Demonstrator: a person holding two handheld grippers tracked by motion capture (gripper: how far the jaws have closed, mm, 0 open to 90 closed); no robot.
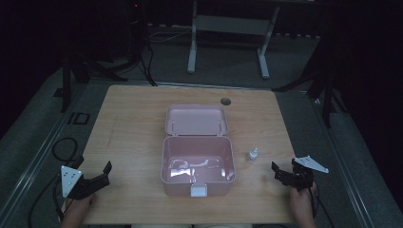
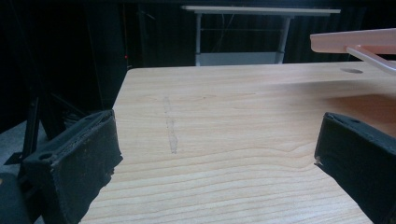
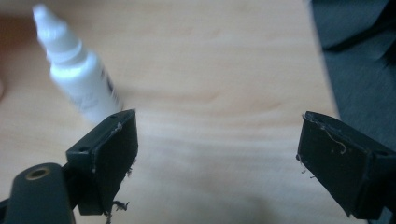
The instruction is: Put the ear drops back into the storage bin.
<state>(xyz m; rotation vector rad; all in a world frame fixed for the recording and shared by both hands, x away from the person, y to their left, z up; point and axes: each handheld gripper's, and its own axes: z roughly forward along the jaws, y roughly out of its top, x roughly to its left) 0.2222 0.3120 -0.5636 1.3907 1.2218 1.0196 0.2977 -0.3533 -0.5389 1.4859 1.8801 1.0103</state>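
A pink plastic box (image 1: 198, 166) sits in the middle of the wooden table (image 1: 133, 118), its lid (image 1: 196, 119) swung open toward the far side; the lid's edge (image 2: 355, 43) shows at the upper right of the left gripper view. A small white dropper bottle (image 1: 253, 154) stands just right of the box, and it appears beyond the left jaw in the right gripper view (image 3: 79, 74). My left gripper (image 1: 105, 172) is open near the front left edge, with bare wood between its jaws. My right gripper (image 1: 281, 172) is open near the front right, a little short of the bottle.
A round cable hole (image 1: 225, 101) is in the table's far side. A white desk frame (image 1: 228, 38) stands on the floor beyond. Cables (image 1: 64, 147) lie on the floor at the left. Dark floor (image 3: 359, 56) lies past the table's right edge.
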